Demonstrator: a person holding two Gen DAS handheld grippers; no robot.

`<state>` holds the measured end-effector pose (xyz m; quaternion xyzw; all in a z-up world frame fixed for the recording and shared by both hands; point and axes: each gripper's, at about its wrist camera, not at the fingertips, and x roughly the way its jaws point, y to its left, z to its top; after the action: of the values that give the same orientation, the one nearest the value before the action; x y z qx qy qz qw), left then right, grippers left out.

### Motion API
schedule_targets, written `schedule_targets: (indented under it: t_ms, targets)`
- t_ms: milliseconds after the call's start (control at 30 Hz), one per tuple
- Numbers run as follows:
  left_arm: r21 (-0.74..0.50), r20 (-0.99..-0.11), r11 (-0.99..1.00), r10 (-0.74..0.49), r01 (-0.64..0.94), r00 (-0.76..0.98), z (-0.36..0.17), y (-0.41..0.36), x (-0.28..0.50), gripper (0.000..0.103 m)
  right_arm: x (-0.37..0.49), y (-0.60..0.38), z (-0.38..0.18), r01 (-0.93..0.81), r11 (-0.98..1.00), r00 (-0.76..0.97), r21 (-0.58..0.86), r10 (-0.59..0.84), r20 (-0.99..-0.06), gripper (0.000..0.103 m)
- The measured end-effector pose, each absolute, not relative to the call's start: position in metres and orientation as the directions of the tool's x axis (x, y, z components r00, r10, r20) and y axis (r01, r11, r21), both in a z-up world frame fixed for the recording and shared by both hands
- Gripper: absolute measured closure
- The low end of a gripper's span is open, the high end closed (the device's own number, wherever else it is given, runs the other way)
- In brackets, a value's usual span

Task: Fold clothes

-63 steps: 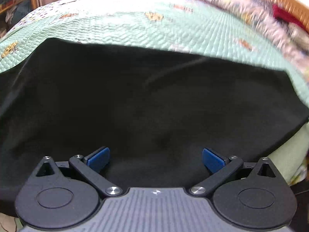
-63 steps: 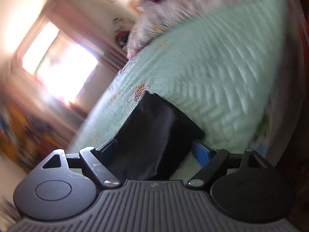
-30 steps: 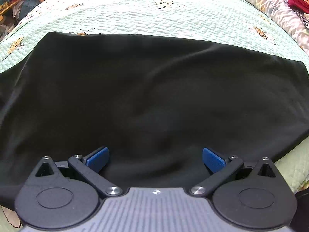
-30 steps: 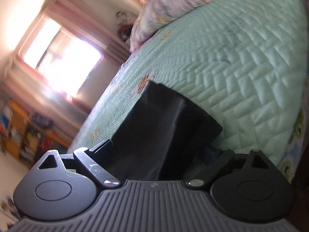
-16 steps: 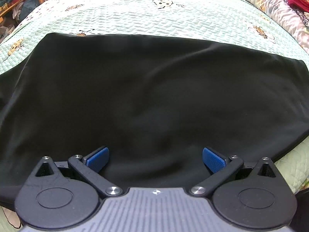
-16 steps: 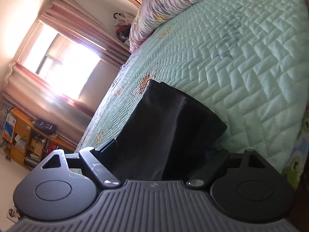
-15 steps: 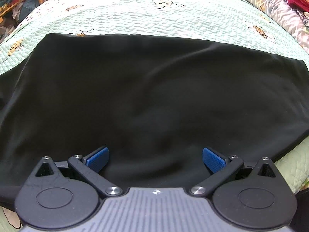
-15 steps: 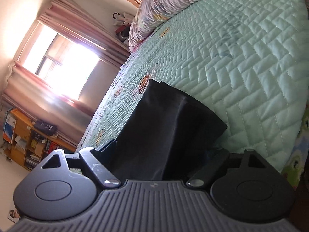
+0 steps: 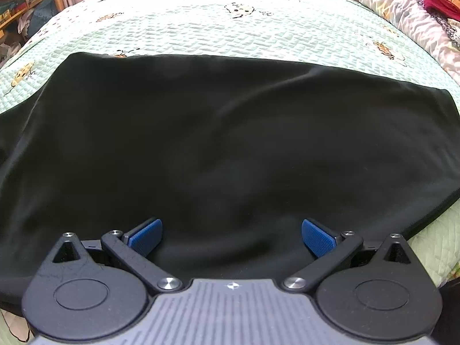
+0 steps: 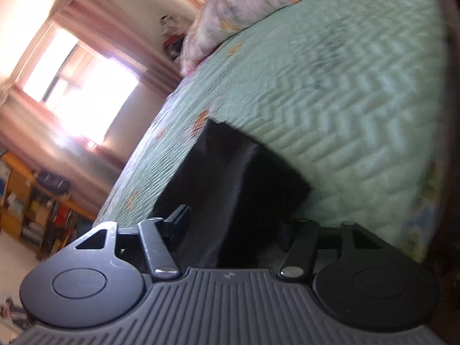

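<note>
Where it lies spread across the near part of the bed, the black garment shows a straight far edge running left to right, with a corner at the far left and another at the far right, while its near edge drops out of sight below the left tool. That tool hovers over the near part of the cloth with its blue pads set wide apart and nothing between them. Seen from the right wrist view, a folded end of the garment comes in between the fingers of the right tool, which stand partly closed on either side of the cloth; whether they pinch it cannot be told. Beyond the garment the pale green quilt lies bare and flat up to the pillows at the head, leaving broad free room. Shelves and a bright window stand further off.
</note>
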<state>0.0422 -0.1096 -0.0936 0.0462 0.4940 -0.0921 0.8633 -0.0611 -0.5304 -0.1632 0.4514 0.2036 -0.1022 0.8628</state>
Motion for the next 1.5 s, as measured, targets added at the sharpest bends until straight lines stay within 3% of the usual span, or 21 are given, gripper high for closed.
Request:
schedule_targets:
  t_ms: [167, 333, 467, 600, 667, 733, 833, 900, 1100, 1267, 1333, 1500]
  targets:
    - [-0.010, -0.862, 0.980, -0.108, 0.197, 0.496, -0.092, -0.108, 0.037, 0.000, -0.081, -0.535, -0.159, 0.405, 0.581, 0.883, 0.706, -0.049, -0.467, 0.040]
    - [-0.038, -0.860, 0.982, -0.126, 0.185, 0.495, -0.083, -0.108, 0.035, 0.001, -0.084, -0.555, -0.176, 0.320, 0.429, 0.929, 0.845, 0.035, -0.370, 0.020]
    - [-0.065, -0.829, 0.971, -0.181, 0.231, 0.529, -0.070, -0.121, 0.032, 0.001, -0.077, -0.561, -0.180, 0.275, 0.391, 0.945, 0.878, 0.059, -0.322, 0.014]
    - [-0.063, -0.813, 0.947, -0.232, 0.316, 0.533, -0.065, -0.147, 0.036, 0.001, -0.071, -0.554, -0.172, 0.264, 0.461, 0.944, 0.847, 0.057, -0.325, 0.015]
    - [-0.064, -0.806, 0.935, -0.255, 0.348, 0.535, -0.067, -0.160, 0.038, 0.001, -0.071, -0.552, -0.168, 0.258, 0.486, 0.945, 0.835, 0.053, -0.323, 0.024]
    - [-0.073, -0.808, 0.930, -0.266, 0.359, 0.526, -0.072, -0.166, 0.039, 0.001, -0.071, -0.553, -0.168, 0.256, 0.492, 0.946, 0.832, 0.051, -0.322, 0.026]
    - [-0.083, -0.814, 0.926, -0.276, 0.368, 0.511, -0.083, -0.172, 0.041, 0.001, -0.069, -0.551, -0.170, 0.267, 0.462, 0.941, 0.846, 0.065, -0.333, 0.041]
    - [-0.084, -0.823, 0.928, -0.271, 0.364, 0.499, -0.092, -0.171, 0.041, 0.001, -0.068, -0.550, -0.172, 0.275, 0.442, 0.937, 0.854, 0.074, -0.340, 0.040]
    - [-0.066, -0.823, 0.926, -0.262, 0.372, 0.505, -0.097, -0.172, 0.038, 0.001, -0.059, -0.546, -0.173, 0.279, 0.406, 0.933, 0.870, 0.102, -0.346, 0.024]
    - [-0.075, -0.826, 0.922, -0.270, 0.379, 0.494, -0.096, -0.170, 0.041, 0.001, -0.058, -0.547, -0.176, 0.246, 0.415, 0.943, 0.876, 0.108, -0.315, 0.025]
    - [-0.071, -0.825, 0.922, -0.268, 0.380, 0.498, -0.098, -0.171, 0.041, 0.001, -0.057, -0.547, -0.178, 0.232, 0.418, 0.947, 0.878, 0.111, -0.303, 0.037]
    - [-0.051, -0.824, 0.924, -0.253, 0.379, 0.507, -0.099, -0.175, 0.038, 0.000, -0.055, -0.548, -0.181, 0.199, 0.426, 0.955, 0.882, 0.117, -0.272, 0.035]
